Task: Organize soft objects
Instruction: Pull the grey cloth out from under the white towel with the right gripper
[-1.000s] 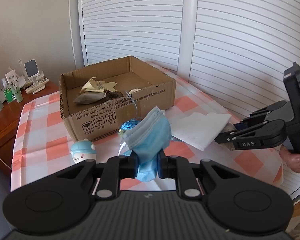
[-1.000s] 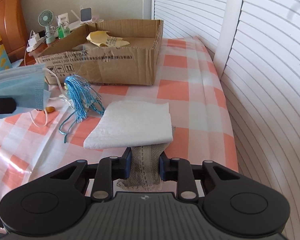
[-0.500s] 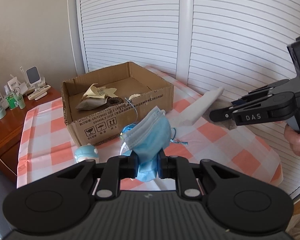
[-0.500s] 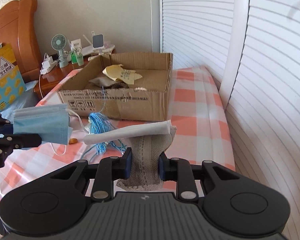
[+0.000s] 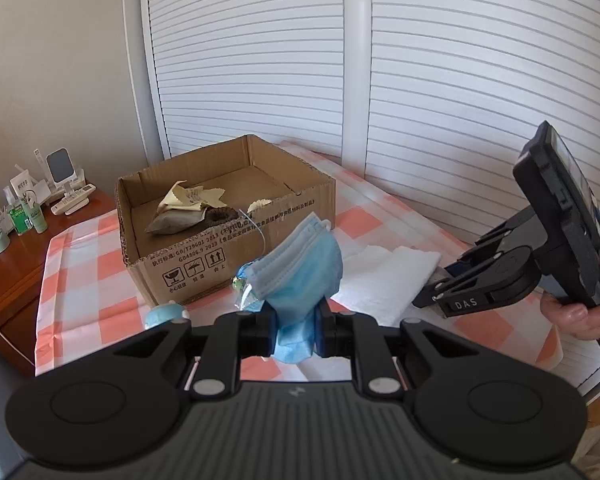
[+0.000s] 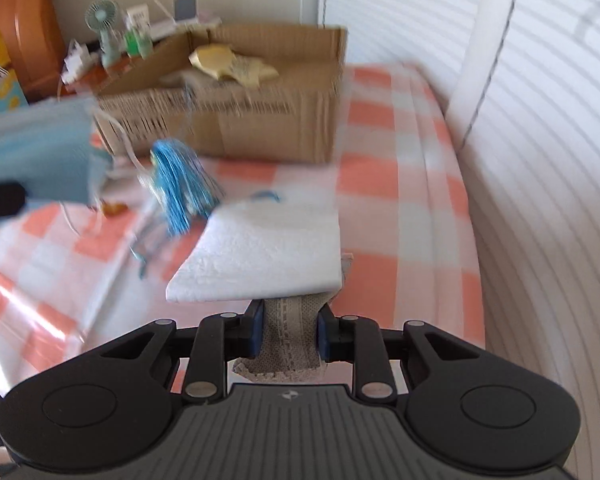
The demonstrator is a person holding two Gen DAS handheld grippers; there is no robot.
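Left wrist view: a pale blue pleated face mask [image 5: 300,268] is being gripped in the closed jaws of the left gripper [image 5: 294,326], held up just before the open brown cardboard box [image 5: 228,216]. A beige lace-trimmed cloth [image 6: 290,344] under a folded white towel [image 6: 260,256] is being clamped by the right gripper [image 6: 290,338] over the checked surface [image 6: 400,184]. Carrying to the box seems underway; next, each piece must be brought over the rim and released. "DAS" is being shown on the right gripper; the box print is too small to read.

Both wrist cams look fwd and down along their fingers, close-up; both share the cardboard box [image 5: 220,216] [image 6: 268,112].
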